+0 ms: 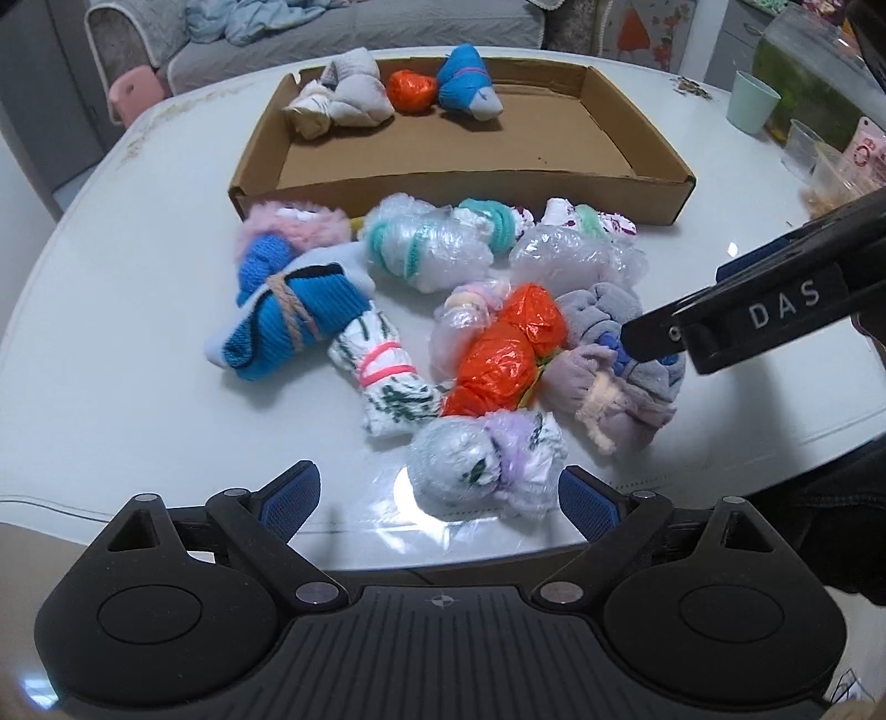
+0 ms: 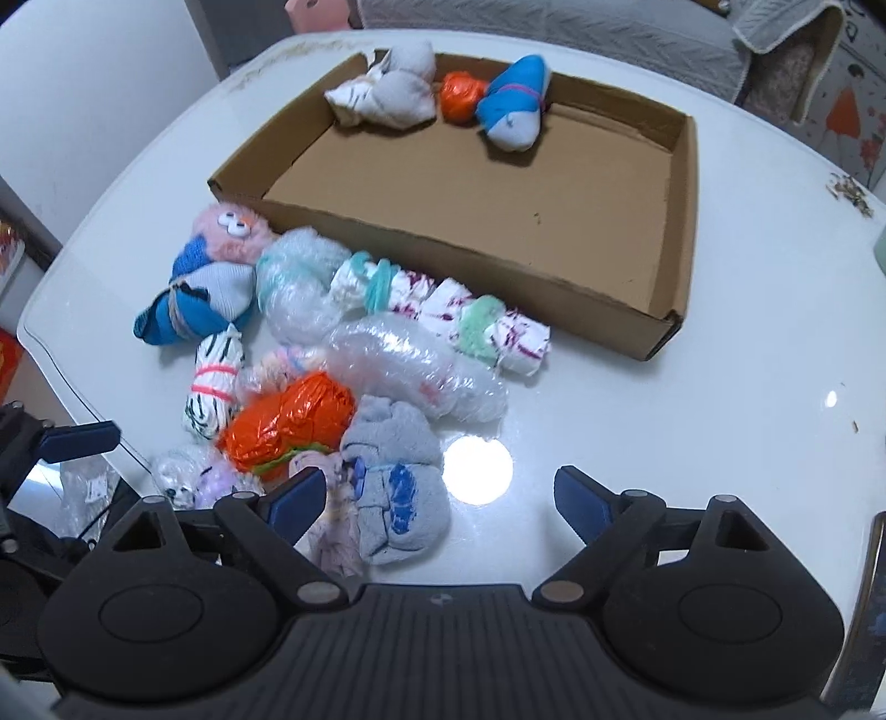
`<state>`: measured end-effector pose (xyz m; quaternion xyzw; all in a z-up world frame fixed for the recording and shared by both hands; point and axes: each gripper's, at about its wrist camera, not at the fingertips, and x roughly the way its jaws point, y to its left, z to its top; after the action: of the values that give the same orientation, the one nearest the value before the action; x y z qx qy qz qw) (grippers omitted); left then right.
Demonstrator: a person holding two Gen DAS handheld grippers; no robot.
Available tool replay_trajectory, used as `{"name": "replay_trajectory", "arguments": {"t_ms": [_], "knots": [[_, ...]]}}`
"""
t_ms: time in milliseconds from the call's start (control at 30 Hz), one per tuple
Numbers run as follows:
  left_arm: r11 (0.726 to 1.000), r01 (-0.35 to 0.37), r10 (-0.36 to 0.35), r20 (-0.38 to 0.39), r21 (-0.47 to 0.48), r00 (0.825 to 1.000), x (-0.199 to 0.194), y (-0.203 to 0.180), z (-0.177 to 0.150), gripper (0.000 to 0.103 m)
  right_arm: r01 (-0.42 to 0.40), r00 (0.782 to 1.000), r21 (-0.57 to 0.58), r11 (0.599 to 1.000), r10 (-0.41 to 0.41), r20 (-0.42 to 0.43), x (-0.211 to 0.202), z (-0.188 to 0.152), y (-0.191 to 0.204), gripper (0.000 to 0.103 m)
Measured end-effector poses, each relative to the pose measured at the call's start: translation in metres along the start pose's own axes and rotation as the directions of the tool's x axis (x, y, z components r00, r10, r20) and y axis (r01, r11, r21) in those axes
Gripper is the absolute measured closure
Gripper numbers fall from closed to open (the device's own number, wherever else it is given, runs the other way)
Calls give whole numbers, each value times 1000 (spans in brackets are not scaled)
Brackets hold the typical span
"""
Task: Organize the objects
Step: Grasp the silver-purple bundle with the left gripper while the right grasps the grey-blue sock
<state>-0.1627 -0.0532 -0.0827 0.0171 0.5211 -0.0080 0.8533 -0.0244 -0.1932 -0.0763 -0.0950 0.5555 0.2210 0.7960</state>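
Observation:
A shallow cardboard box (image 1: 459,183) (image 2: 476,243) stands on the white table (image 1: 111,332). At its far end lie a grey-white bundle (image 1: 343,91), a small orange bundle (image 1: 411,91) and a blue bundle (image 1: 468,83). Several tied bundles lie in front of the box: a blue one (image 1: 293,318), an orange one (image 1: 501,354) (image 2: 290,423), a grey one (image 1: 614,365) (image 2: 396,482), and a silver-lilac one (image 1: 487,462). My left gripper (image 1: 440,495) is open, with the silver-lilac bundle between its fingers. My right gripper (image 2: 440,498) is open above the grey bundle.
A green cup (image 1: 756,102), clear plastic cups (image 1: 800,147) and a fish tank (image 1: 814,72) stand at the table's right edge. A grey sofa (image 1: 332,27) is behind the table. Bubble-wrapped bundles (image 1: 426,246) lie against the box's near wall.

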Motion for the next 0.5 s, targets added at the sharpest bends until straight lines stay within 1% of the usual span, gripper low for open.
{"name": "replay_trajectory", "arguments": {"t_ms": [67, 133, 233, 267, 300, 333, 367, 400, 500], "knots": [[1000, -2, 2, 16, 13, 1000, 4, -5, 0, 8, 1, 1000, 16, 1000, -1, -8, 5, 1, -1, 22], [1000, 3, -4, 25, 20, 1000, 8, -10, -1, 8, 4, 1000, 42, 999, -3, -19, 11, -2, -2, 27], [1000, 15, -15, 14, 7, 1000, 18, -12, -2, 13, 9, 999, 56, 998, -7, -37, 20, -1, -2, 33], [1000, 19, -19, 7, 2, 1000, 21, -12, -3, 20, 3, 999, 54, 999, -1, -40, 22, -1, -1, 34], [1000, 24, -24, -1, -2, 1000, 24, -12, -3, 24, -1, 999, 51, 999, 3, -44, 24, -1, 0, 38], [1000, 16, -16, 11, 5, 1000, 25, -12, -4, 25, -1, 999, 42, 999, 3, -50, 26, -1, 2, 41], [1000, 16, -17, 17, 8, 1000, 25, -13, -3, 28, -3, 998, 34, 999, 5, -56, 27, -1, 3, 49], [1000, 19, -19, 22, 7, 1000, 24, -13, -3, 34, -8, 998, 29, 1000, 10, -65, 28, -2, 4, 62], [1000, 20, -20, 19, -1, 1000, 22, -12, -1, 36, -21, 997, 35, 999, 23, -77, 28, -5, 2, 64]]}}
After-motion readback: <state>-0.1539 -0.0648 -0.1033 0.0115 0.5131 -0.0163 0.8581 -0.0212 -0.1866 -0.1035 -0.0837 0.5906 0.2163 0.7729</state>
